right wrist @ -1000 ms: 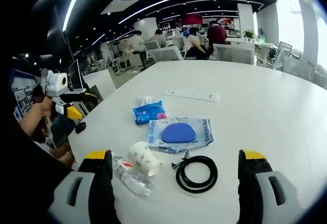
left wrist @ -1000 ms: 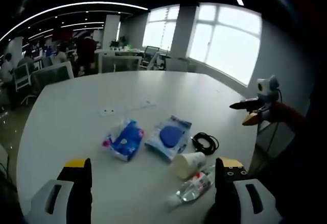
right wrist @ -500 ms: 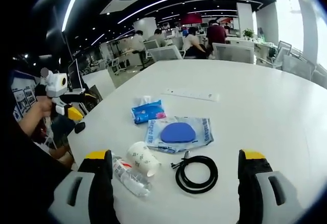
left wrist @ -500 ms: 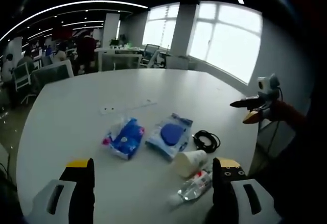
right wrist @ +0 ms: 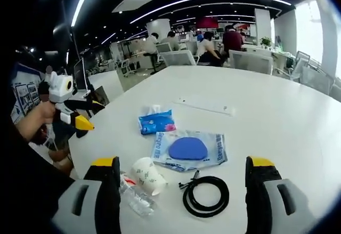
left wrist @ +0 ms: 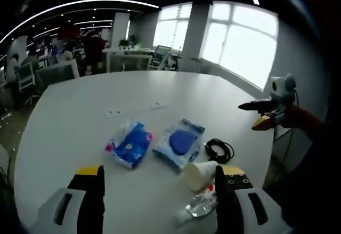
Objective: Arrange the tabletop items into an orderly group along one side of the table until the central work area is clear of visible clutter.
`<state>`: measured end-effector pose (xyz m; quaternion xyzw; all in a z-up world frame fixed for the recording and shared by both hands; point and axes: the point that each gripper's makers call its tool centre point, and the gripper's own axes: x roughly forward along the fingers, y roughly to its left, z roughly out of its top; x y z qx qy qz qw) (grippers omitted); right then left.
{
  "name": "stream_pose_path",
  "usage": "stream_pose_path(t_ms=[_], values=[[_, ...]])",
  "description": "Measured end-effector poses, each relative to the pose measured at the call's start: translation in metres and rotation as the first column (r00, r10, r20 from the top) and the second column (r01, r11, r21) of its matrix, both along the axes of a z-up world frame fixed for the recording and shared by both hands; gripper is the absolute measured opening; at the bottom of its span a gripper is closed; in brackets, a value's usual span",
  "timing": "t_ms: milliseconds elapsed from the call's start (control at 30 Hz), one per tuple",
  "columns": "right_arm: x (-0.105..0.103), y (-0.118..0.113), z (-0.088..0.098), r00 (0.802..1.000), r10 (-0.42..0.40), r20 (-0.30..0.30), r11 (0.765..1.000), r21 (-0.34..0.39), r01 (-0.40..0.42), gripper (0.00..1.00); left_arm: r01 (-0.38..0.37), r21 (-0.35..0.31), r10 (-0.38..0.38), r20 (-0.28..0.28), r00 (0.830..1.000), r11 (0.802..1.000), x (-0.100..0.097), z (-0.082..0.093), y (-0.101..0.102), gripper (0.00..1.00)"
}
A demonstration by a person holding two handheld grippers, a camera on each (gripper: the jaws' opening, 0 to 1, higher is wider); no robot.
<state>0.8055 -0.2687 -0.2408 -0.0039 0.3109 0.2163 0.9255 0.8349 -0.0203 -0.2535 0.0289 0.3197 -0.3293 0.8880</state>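
— Where are the two grippers right now?

— Both hang over the near edge of the white table (right wrist: 277, 117), each held by the person. The left gripper (left wrist: 158, 196) has its jaws spread wide with nothing between them, and so does the right gripper (right wrist: 181, 191). In the left gripper view the other one comes in from the right, and its jaws look parted there too.

— And what lies in front of them?

— Closest to the left gripper is a clear plastic bottle (left wrist: 200, 204) lying on its side, with a paper cup (left wrist: 200, 172) tipped over just beside it, the two touching or nearly so. Next to the cup is a coiled black cable (left wrist: 218, 150), which in the right gripper view sits between that gripper's jaws, lower down on the table.

— Further out?

— A flat clear pouch with a blue oval thing inside (right wrist: 189, 150) lies just beyond the cable and cup. Beside it is a blue tissue pack (right wrist: 157, 122), apart from the pouch. Past those, a white power strip (right wrist: 205, 106) lies alone, well apart from the rest. Behind the table, people sit at desks, with office chairs (right wrist: 178, 58) around them.
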Motion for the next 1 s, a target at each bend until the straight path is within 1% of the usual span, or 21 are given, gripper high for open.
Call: stream_pose_path(t_ms=[133, 333, 467, 500, 567, 633, 667, 767, 867, 900, 1000], values=[[0.010, 0.007, 0.001, 1.000, 0.023, 0.009, 1.000, 0.001, -0.023, 0.90, -0.041, 0.011, 0.041, -0.002, 0.999, 0.999, 0.009, -0.007, 0.003, 0.80], [0.028, 0.012, 0.000, 0.998, 0.068, 0.015, 0.998, -0.019, -0.067, 0.86, -0.111, -0.005, 0.111, 0.003, 0.994, 0.994, 0.020, -0.009, 0.005, 0.75], [0.040, 0.017, 0.006, 0.995, 0.093, 0.034, 0.995, -0.024, -0.092, 0.83, -0.122, -0.003, 0.122, -0.004, 0.993, 0.993, 0.024, -0.013, 0.006, 0.73], [0.046, 0.020, 0.010, 0.994, 0.100, 0.040, 0.995, -0.019, -0.099, 0.82, -0.124, 0.006, 0.124, -0.008, 0.992, 0.992, 0.025, -0.014, 0.005, 0.73], [0.052, 0.024, 0.014, 0.991, 0.124, 0.052, 0.992, -0.019, -0.123, 0.81, -0.127, 0.028, 0.127, -0.001, 0.992, 0.992, 0.026, -0.016, 0.005, 0.73], [0.062, 0.028, 0.018, 0.989, 0.131, 0.069, 0.991, -0.009, -0.130, 0.80, -0.136, 0.029, 0.136, 0.005, 0.991, 0.990, 0.030, -0.016, 0.008, 0.72], [0.065, 0.030, 0.018, 0.989, 0.134, 0.068, 0.991, -0.009, -0.134, 0.80, -0.144, 0.025, 0.144, 0.004, 0.990, 0.989, 0.033, -0.016, 0.009, 0.72], [0.076, 0.035, 0.015, 0.983, 0.168, 0.074, 0.985, -0.049, -0.164, 0.78, -0.168, 0.014, 0.168, 0.005, 0.986, 0.986, 0.041, -0.015, 0.011, 0.71], [0.085, 0.045, 0.012, 0.977, 0.203, 0.067, 0.978, -0.052, -0.200, 0.77, -0.195, 0.000, 0.195, 0.025, 0.981, 0.981, 0.049, -0.011, 0.012, 0.68], [0.088, 0.048, 0.011, 0.974, 0.215, 0.065, 0.976, -0.055, -0.212, 0.75, -0.202, 0.001, 0.202, 0.037, 0.979, 0.979, 0.052, -0.011, 0.013, 0.68], [0.094, 0.054, 0.009, 0.968, 0.242, 0.060, 0.969, -0.068, -0.238, 0.72, -0.212, 0.001, 0.212, 0.027, 0.977, 0.977, 0.054, -0.013, 0.013, 0.67]])
